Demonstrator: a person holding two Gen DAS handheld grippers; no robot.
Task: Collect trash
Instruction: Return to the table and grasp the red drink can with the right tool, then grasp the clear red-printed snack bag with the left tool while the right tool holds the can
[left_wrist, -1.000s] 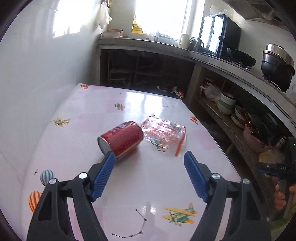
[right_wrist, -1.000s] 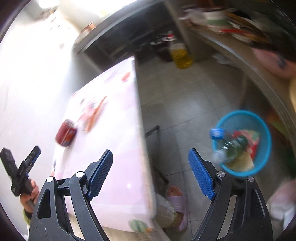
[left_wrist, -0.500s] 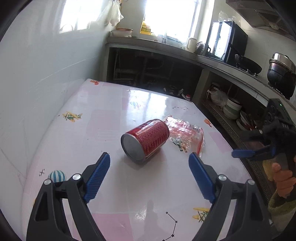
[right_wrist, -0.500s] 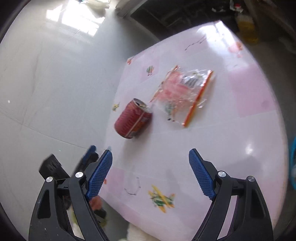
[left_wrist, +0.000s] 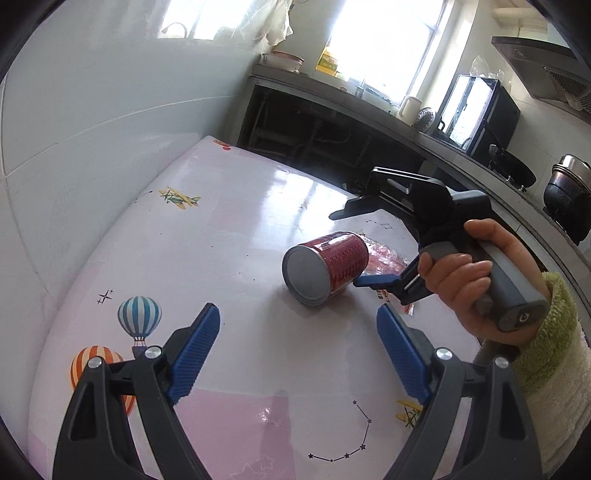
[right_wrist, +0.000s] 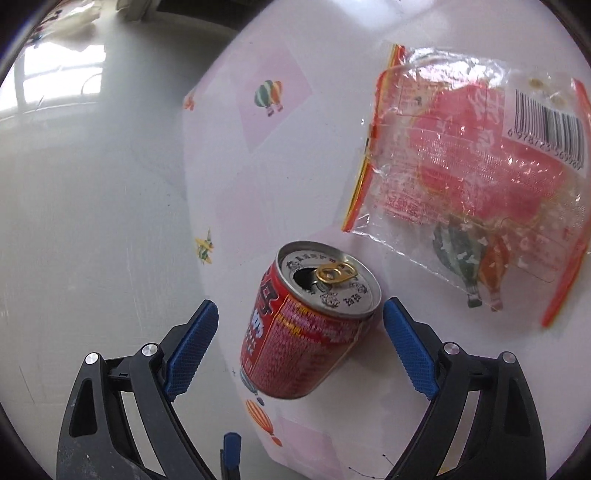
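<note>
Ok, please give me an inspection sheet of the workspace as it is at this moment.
Surface: table with a glossy pink-and-white printed cover.
Job's things: red can lying on its side, tab end opened; clear plastic wrapper flat beside it.
Clutter: nothing seen.
Grippers: left gripper open, nothing between its jaws; right gripper open astride the can, its jaws have just been opening, pads not pressing.
Cables: nothing seen.
Surroundings: white wall, kitchen counter with pots, bright window.
</note>
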